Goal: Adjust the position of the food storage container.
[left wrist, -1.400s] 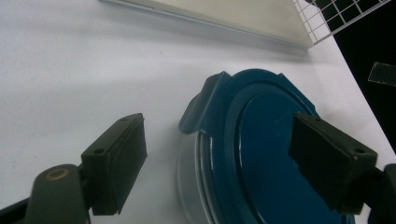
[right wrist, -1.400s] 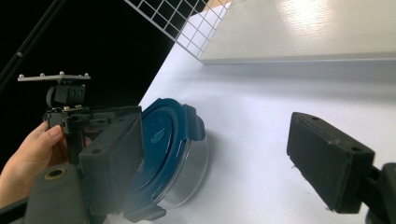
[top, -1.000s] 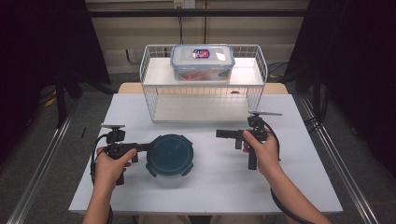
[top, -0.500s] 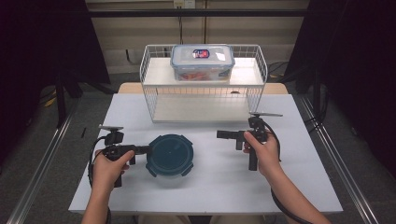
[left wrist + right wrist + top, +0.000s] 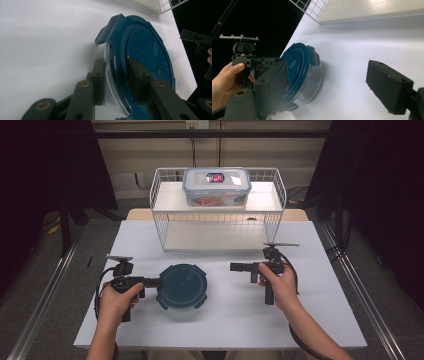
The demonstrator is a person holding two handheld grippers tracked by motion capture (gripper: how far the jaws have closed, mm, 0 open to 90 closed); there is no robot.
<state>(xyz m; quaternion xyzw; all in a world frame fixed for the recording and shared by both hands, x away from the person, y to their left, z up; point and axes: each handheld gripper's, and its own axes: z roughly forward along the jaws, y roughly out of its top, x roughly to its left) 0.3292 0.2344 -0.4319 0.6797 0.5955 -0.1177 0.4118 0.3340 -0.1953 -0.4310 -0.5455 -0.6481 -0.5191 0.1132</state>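
Where walls darken, white table [image 5: 310,320].

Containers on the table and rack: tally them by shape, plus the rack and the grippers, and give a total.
Round container, blue lid: 1
Rectangular container, clear lid, on the rack's top shelf: 1
Wire rack: 1
Grippers: 2, left gripper and right gripper
Total: 5

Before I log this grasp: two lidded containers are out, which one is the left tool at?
The round container with the dark blue lid, on the table; the left tool straddles its rim. The rectangular clear-lidded box sits on the wire rack.
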